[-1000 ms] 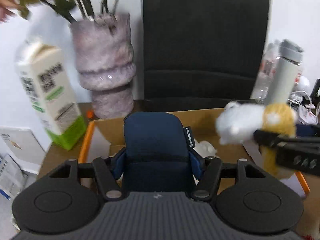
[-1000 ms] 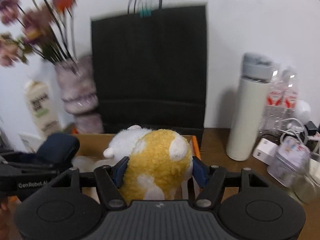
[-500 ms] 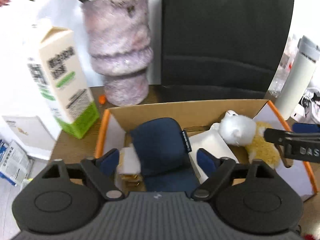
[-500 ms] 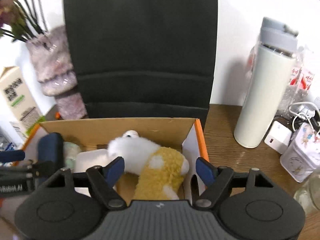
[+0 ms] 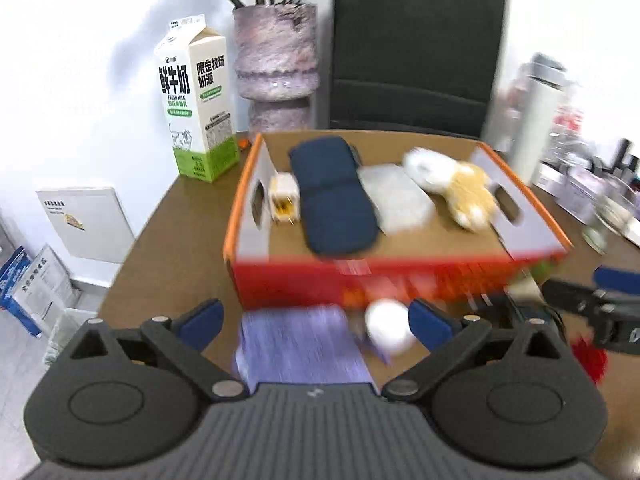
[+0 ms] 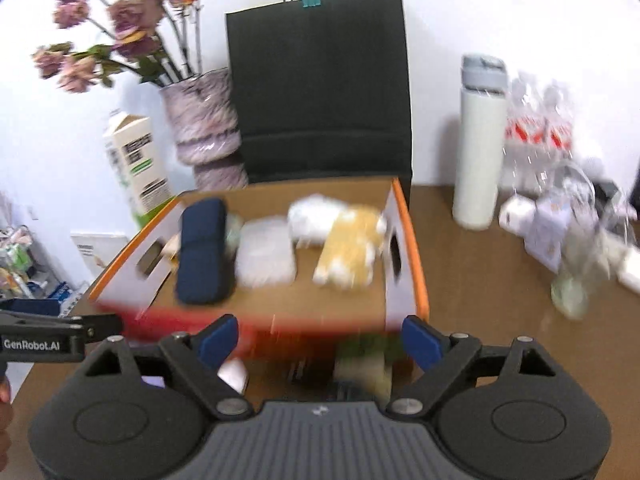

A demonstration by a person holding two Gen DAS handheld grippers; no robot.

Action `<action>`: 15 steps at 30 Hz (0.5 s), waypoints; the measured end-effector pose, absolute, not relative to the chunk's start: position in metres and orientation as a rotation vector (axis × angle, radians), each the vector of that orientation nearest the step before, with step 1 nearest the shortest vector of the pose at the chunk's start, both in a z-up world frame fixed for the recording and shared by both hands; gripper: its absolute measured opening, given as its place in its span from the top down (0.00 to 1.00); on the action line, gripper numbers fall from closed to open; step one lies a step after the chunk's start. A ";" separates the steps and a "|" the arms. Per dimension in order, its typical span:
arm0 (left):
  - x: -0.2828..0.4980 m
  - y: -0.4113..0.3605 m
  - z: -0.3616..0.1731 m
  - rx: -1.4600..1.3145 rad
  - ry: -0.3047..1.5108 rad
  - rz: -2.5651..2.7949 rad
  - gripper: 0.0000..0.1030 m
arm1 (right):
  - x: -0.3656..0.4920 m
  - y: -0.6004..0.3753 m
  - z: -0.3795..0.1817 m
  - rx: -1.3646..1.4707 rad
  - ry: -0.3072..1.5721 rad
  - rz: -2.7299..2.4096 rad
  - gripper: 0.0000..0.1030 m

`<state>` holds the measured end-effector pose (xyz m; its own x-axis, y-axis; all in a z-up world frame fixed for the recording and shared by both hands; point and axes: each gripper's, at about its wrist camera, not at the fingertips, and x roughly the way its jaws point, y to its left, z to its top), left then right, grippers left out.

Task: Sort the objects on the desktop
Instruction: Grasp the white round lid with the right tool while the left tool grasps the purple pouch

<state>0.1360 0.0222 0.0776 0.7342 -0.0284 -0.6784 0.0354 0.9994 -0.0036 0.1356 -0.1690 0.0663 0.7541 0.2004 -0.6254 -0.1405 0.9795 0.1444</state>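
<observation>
An orange-rimmed cardboard box (image 5: 236, 216) (image 6: 416, 248) holds a navy case (image 5: 334, 196) (image 6: 202, 252), a white pack (image 5: 394, 196) (image 6: 266, 256) and a yellow-and-white plush toy (image 5: 460, 184) (image 6: 348, 248). My left gripper (image 5: 316, 320) hangs in front of the box with its jaws still opening. Nothing is pressed between them; a blurred purple item (image 5: 300, 348) and a white round object (image 5: 390, 330) lie on the table below. My right gripper (image 6: 320, 340) is also opening and empty, above small blurred items by the box's front wall.
Behind the box stand a milk carton (image 5: 196, 112), a vase of dried flowers (image 5: 276, 60) and a black paper bag (image 5: 416, 52). At the right are a white bottle (image 6: 478, 148) and a clutter of small packs and cables (image 6: 560, 208). The table edge runs at the left.
The left gripper let go of the navy case and the right gripper let go of the plush toy; both things now lie in the box. Both grippers drew back to its near side, jaws wider.
</observation>
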 end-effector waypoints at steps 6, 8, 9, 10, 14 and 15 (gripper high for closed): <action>0.036 0.014 0.040 0.036 0.669 -0.045 0.00 | 0.044 -0.189 0.026 0.172 0.705 0.151 0.14; 0.011 0.011 0.027 0.018 0.691 -0.042 0.00 | 0.017 -0.194 0.016 0.218 0.715 0.175 0.14; 0.000 0.009 0.021 0.008 0.701 -0.037 0.00 | 0.005 -0.195 0.012 0.249 0.717 0.182 0.14; -0.009 0.006 0.016 0.011 0.709 -0.038 0.00 | -0.005 -0.194 0.008 0.271 0.722 0.177 0.14; -0.040 -0.006 0.005 0.121 0.672 -0.037 0.00 | -0.036 -0.184 -0.001 0.192 0.715 0.152 0.14; -0.043 -0.005 0.005 0.130 0.667 -0.033 0.00 | -0.043 -0.181 -0.001 0.153 0.703 0.131 0.14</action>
